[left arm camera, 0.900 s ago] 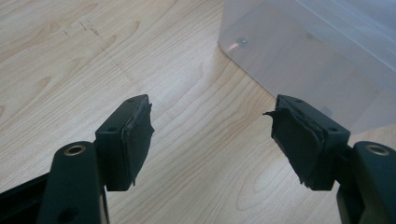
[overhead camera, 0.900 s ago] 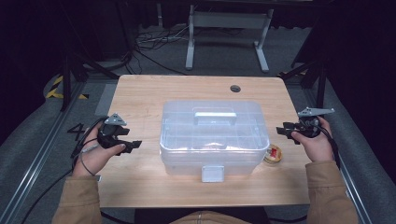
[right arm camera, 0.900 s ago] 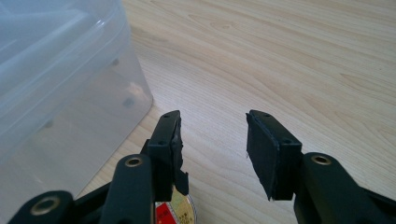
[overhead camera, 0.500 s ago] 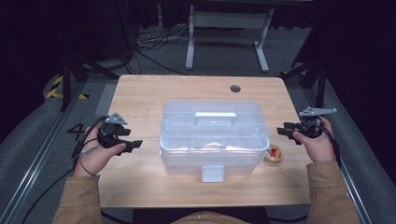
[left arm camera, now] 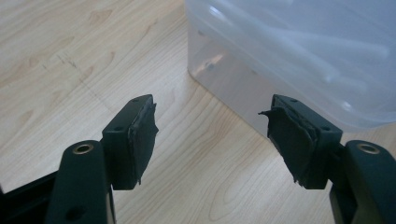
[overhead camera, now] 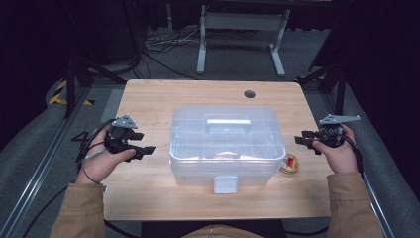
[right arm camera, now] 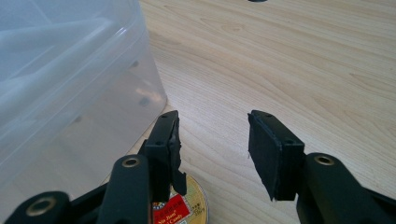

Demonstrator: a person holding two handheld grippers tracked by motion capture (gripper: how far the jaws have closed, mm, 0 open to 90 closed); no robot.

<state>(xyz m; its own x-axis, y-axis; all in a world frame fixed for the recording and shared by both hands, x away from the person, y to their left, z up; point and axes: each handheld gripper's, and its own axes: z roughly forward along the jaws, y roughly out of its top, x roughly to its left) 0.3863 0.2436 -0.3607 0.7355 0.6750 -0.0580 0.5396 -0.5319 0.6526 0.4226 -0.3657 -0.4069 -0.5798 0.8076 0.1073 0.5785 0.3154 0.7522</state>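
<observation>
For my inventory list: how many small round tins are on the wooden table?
1. The small round yellow-and-red tin lies beside the clear plastic box's right end; others may be hidden behind it.

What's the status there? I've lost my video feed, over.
Left gripper open, empty, left of the clear plastic lidded box. Right gripper open, empty, on its right. Box shut, untouched, mid-table. Small round gold-and-red tin beside the box's right corner.

Clear plastic box blocks the bench centre; bare wood flanks it left and behind. A small tin narrows the right-hand gap.
</observation>
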